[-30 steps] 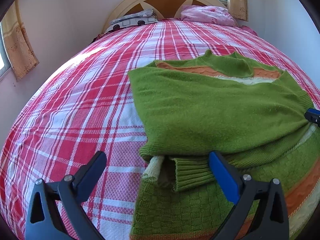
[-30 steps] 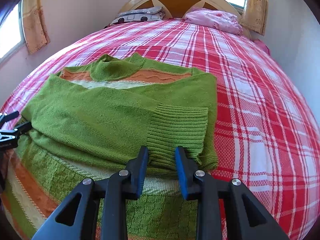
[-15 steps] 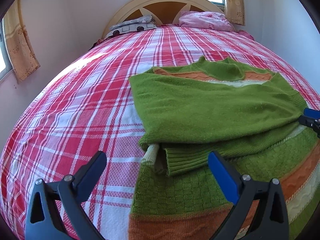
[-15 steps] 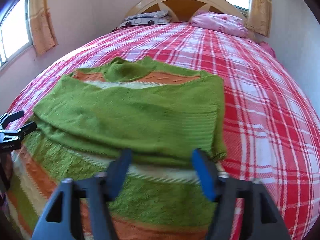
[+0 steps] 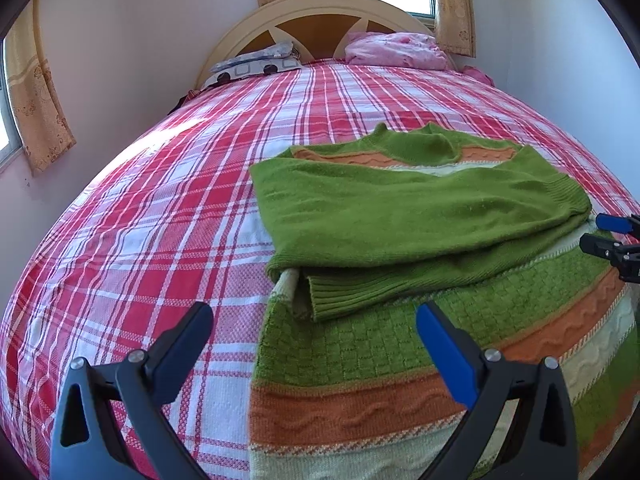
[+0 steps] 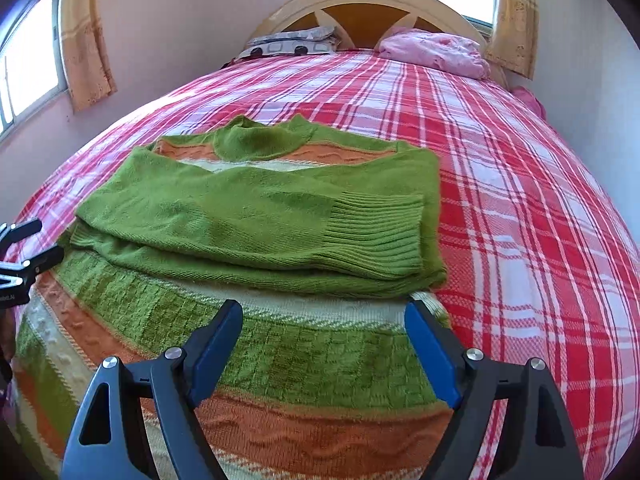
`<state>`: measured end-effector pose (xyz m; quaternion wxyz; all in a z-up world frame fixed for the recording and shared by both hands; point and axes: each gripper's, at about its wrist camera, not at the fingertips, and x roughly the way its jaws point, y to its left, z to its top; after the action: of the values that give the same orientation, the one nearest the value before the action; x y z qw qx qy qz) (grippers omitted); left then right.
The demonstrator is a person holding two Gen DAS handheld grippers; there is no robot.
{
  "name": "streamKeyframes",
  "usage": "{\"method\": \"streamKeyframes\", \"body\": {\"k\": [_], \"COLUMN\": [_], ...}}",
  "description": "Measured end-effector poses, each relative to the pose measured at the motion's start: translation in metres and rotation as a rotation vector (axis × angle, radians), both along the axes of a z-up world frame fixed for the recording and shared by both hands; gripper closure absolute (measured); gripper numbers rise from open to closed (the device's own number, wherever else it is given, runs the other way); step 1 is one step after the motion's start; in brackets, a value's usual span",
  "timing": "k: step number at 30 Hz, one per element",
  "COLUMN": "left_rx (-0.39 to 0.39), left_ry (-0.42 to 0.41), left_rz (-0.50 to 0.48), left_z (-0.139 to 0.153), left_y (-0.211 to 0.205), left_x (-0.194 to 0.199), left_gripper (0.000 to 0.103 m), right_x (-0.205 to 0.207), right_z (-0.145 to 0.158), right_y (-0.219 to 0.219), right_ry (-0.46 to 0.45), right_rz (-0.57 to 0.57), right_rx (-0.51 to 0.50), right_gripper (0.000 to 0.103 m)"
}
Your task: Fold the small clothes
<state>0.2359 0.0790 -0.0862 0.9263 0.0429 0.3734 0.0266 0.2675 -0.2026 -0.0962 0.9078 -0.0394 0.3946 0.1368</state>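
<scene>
Two grippers hang above the near hem of a green sweater (image 6: 256, 216) on a bed. The right gripper (image 6: 324, 344) has just spread its jaws wide; only the striped body lies below them, ungrasped. The left gripper (image 5: 314, 338) is likewise released, straddling the sweater's left edge and the red plaid bedspread (image 5: 152, 216). The sweater lies flat, its long axis running from hem up to collar, which points toward the headboard (image 6: 360, 4); both sleeves are folded crosswise over the chest. Beyond it lie a patterned pillow (image 6: 292, 42) and pink bedding (image 6: 436, 52).
</scene>
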Motion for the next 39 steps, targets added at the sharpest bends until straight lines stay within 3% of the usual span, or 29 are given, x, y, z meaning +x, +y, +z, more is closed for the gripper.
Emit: {"method": "streamKeyframes", "body": {"k": [10,28,39], "left_rx": [0.007,-0.013,-0.004], "left_ry": [-0.034,0.012,0.049], "left_rz": [-0.059,-0.112,-0.132], "left_z": [0.011,0.0,-0.003], "left_y": [-0.015,-0.038,-0.025], "left_x": [-0.049,-0.104,-0.154], "left_gripper": [0.0,0.0,0.0], "right_x": [-0.048,-0.112,-0.152], "right_z": [0.01,-0.002,-0.009], "right_y": [-0.006,-0.002,-0.012], "right_ry": [-0.008,0.029,0.077], "right_rz": [0.027,0.049,0.06], "right_rx": [0.016,0.039,0.001], "right_gripper": [0.019,0.019,0.019]}}
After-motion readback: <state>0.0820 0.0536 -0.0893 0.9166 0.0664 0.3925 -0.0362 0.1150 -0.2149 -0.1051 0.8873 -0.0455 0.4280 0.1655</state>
